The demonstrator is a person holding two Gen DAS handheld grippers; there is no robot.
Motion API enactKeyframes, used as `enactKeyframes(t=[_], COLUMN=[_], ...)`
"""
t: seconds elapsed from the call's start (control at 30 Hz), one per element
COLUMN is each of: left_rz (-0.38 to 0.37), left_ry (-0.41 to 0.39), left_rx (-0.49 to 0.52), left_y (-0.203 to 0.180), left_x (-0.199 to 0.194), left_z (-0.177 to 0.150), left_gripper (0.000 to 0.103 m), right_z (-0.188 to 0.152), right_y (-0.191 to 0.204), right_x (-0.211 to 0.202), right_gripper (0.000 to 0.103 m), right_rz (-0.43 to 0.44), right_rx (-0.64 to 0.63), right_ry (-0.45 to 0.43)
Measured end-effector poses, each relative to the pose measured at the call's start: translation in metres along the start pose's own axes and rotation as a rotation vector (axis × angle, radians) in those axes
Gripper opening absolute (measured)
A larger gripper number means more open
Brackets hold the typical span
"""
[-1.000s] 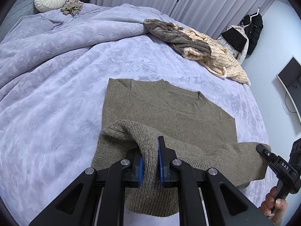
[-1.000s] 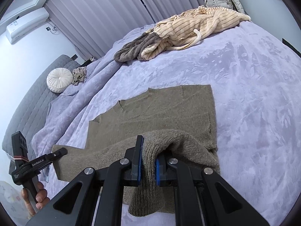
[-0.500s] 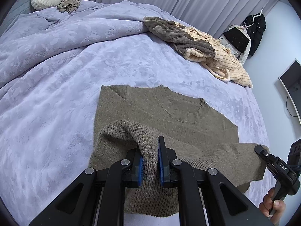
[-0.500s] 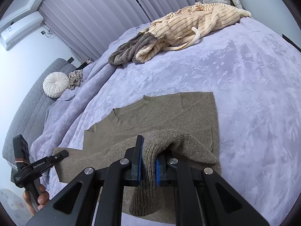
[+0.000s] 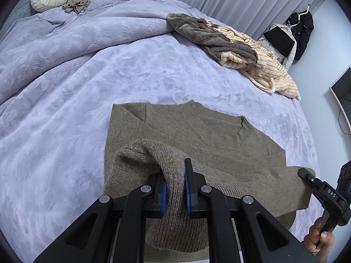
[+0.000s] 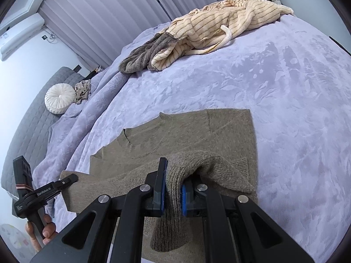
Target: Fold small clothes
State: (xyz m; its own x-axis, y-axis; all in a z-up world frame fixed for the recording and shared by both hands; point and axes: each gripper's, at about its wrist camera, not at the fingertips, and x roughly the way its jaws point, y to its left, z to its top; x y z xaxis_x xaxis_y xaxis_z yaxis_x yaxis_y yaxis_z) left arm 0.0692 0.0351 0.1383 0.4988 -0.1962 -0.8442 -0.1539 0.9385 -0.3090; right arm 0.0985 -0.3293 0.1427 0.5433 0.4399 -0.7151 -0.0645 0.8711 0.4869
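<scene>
A: Entry. Olive sweater [image 5: 197,131] lies flat on the bed [image 5: 65,109], neckline on the side away from both tongs, body spread smooth just ahead of them. Hem edge is lifted off the bed.

B: Grip state?

A: Left tongs [image 5: 175,188] are closed down to a narrow gap with a bunch of ribbed knit pinched between the blue pads. Right tongs [image 6: 173,194] are the same, clamped on the hem's other corner. The cloth drapes below each pair and stretches as a raised band between them.

B: Why two corners?

A: My reading: held at both ends, the hem stays level, so it can be carried forward over the body toward the neckline for a crosswise fold. One-sided holding would let it sag and skew.

B: Surroundings?

A: Well beyond the sweater, far ahead of the tongs, a striped cream garment [image 6: 219,26] lies heaped with a grey plush one [image 6: 142,57]. A round white cushion [image 6: 59,100] sits far off to the left.
</scene>
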Motion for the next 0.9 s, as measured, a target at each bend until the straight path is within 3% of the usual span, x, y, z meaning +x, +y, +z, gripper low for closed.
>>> enactKeyframes(t=[0.47, 0.63, 0.7, 0.73, 0.77, 0.8, 0.83, 0.9], left_rz=[0.03, 0.021, 0.019, 0.015, -0.001, -0.019, -0.02, -0.022], left_ry=[0.088, 0.11, 0.121, 0.119, 0.12, 0.118, 0.091, 0.04], left_rx=[-0.01, -0.021, -0.017, -0.015, -0.014, -0.022, -0.036, -0.023], left_y=[0.008, 0.011, 0.01, 0.01, 0.011, 0.012, 0.014, 0.014], left_x=[0.059, 0.069, 0.071, 0.07, 0.069, 0.067, 0.061, 0.048], left_z=[0.006, 0.007, 0.007, 0.006, 0.006, 0.005, 0.004, 0.002], left_gripper=[0.014, 0.014, 0.016, 0.021, 0.05, 0.089, 0.097, 0.098], right_z=[0.003, 0.001, -0.001, -0.004, -0.006, -0.009, -0.011, -0.016], right_y=[-0.021, -0.026, -0.027, -0.027, -0.026, -0.024, -0.022, -0.017], right_x=[0.045, 0.056, 0.054, 0.053, 0.051, 0.048, 0.046, 0.044], right_gripper=[0.012, 0.016, 0.025, 0.04, 0.058, 0.062, 0.063, 0.063], right_rz=[-0.059, -0.044, -0.033, -0.021, -0.01, -0.005, -0.008, -0.006], right_rx=[0.02, 0.037, 0.047, 0.053, 0.055, 0.049, 0.04, 0.02], right_ry=[0.073, 0.122, 0.122, 0.122, 0.119, 0.111, 0.108, 0.111])
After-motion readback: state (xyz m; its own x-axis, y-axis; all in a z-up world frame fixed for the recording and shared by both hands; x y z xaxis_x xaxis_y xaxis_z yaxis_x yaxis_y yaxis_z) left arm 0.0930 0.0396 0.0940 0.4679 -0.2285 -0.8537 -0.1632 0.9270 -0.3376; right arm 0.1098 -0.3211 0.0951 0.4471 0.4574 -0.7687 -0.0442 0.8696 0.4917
